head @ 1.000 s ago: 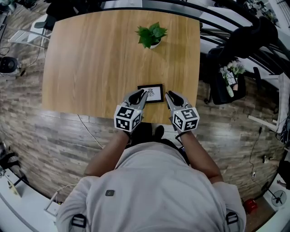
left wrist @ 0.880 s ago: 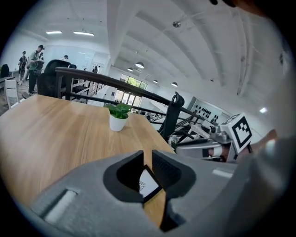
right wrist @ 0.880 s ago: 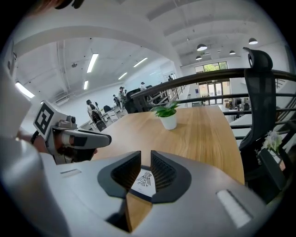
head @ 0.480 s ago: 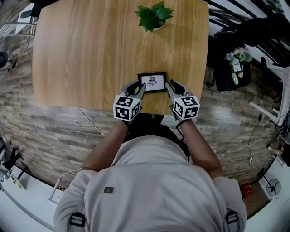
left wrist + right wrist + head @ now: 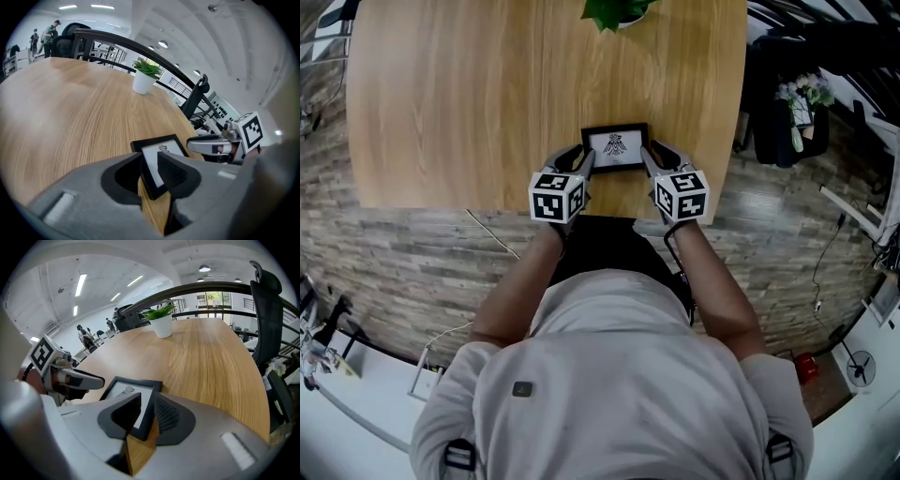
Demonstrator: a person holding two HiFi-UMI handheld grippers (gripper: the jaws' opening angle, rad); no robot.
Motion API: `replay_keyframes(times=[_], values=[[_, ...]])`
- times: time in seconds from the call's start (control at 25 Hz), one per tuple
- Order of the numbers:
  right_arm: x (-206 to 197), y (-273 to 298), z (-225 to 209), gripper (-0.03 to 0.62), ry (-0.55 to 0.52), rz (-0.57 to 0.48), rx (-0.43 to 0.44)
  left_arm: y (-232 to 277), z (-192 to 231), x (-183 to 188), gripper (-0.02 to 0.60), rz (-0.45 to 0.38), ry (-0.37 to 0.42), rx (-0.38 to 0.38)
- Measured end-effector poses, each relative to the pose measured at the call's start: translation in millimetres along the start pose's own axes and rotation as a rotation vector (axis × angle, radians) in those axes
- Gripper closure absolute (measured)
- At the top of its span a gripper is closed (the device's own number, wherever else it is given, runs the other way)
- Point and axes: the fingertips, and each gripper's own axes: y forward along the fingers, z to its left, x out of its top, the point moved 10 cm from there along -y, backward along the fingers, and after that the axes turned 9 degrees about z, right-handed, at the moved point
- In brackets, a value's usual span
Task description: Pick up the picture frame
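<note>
The picture frame [image 5: 615, 148], black-rimmed with a white print, lies flat near the wooden table's [image 5: 469, 103] front edge. My left gripper [image 5: 582, 161] is at its left end and my right gripper [image 5: 648, 157] at its right end. In the left gripper view, the frame's [image 5: 165, 149] near corner lies between the opening jaws of the left gripper [image 5: 150, 161], with a gap at the pads. In the right gripper view, the frame's [image 5: 125, 392] right corner sits between the opening jaws of the right gripper [image 5: 147, 401], not pressed.
A potted green plant [image 5: 614, 11] in a white pot [image 5: 143, 80] stands at the table's far side. A black office chair [image 5: 787, 103] with flowers on it is right of the table. The table's front edge runs just under both grippers. People stand far off [image 5: 44, 35].
Both grippers have moved forward and down from the table's edge to the frame's two ends. Their jaws have spread and now straddle its corners.
</note>
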Motion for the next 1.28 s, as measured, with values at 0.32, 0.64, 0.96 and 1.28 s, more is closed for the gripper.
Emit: replay_keyframes(times=[0.32,0.64,0.96,1.28], values=[[-8.2,14.3,-2.3,0.490,0.003,0.040,-0.012,16.5,6.7,-5.4,0.463,0.021,-0.034,0.027],[-11.4,20.7,-2.5,0.485,0.000,0.047,-0.032,23.2,7.9,-7.5,0.476,0.026,-0.041,0.048],[-15.4,21.1,-2.0,0.497,0.030,0.018,-0.032,23.3,8.8,-12.3,0.485,-0.008,-0.047,0.053],[-18.0,8.7,2.2,0.503,0.060,-0.013,-0.055,15.0,-0.4,-12.5,0.494,-0.049,-0.049,0.060]])
